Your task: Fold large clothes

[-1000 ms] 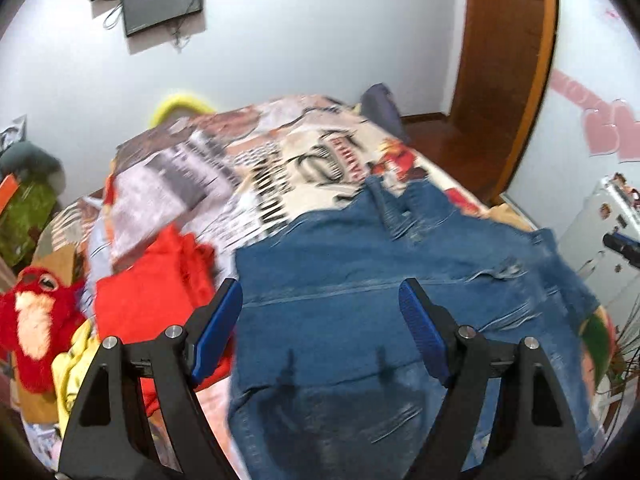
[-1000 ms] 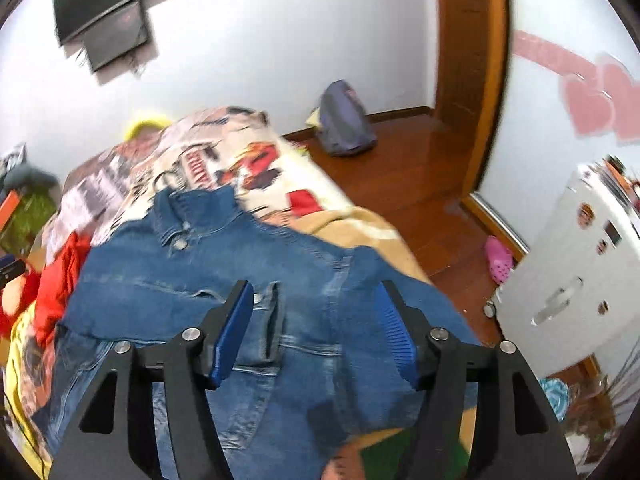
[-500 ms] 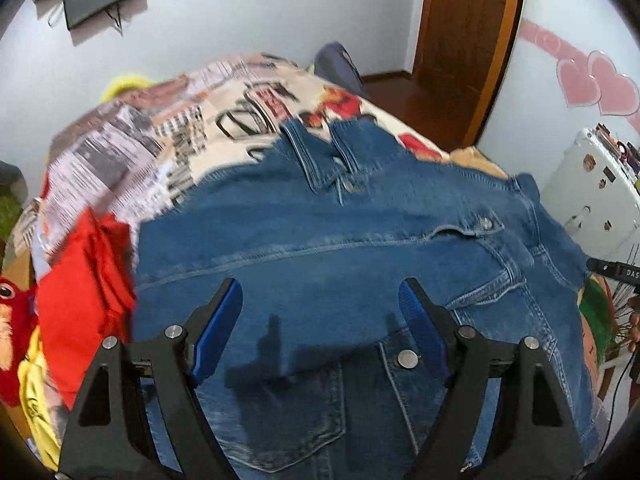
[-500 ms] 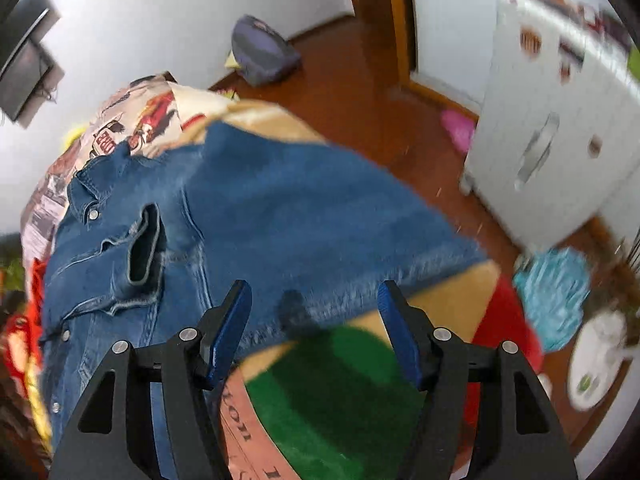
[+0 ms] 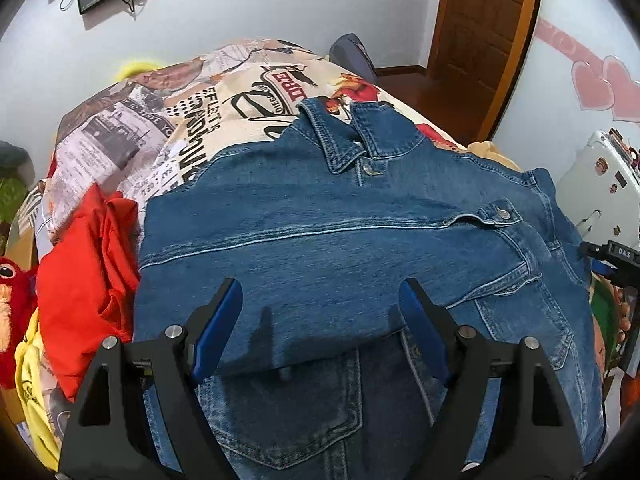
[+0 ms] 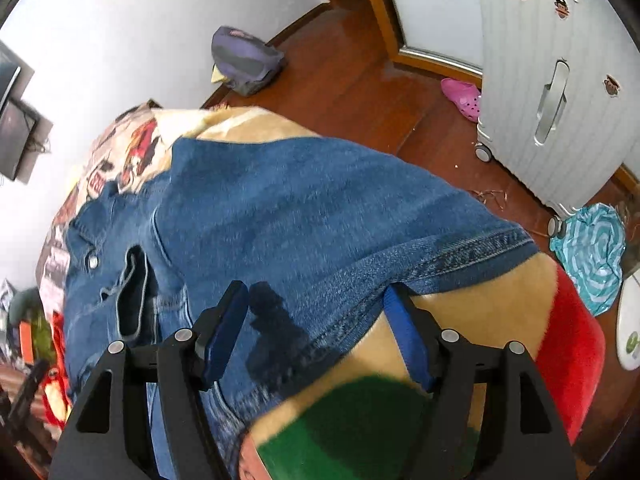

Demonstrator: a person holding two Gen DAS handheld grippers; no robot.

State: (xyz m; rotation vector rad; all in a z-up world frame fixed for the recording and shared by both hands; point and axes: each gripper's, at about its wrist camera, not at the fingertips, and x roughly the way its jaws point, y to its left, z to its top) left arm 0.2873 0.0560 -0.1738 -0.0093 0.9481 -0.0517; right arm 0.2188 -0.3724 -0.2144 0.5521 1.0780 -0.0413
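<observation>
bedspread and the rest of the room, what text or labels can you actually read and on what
"DAS": small black device at the right edge of the left wrist view.
Bedspread: large black lettering and a red oval badge, seen upside down and distorted, not reliably readable; the newspaper-style print is too small.
Suitcase: cartoon monkey stickers, wording too small.
Denim jacket: none visible.

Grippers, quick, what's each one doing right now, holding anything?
Left gripper: open, holding nothing, above the denim jacket.
Right gripper: fingers opening, the jacket's hem between them, not gripped.
</observation>
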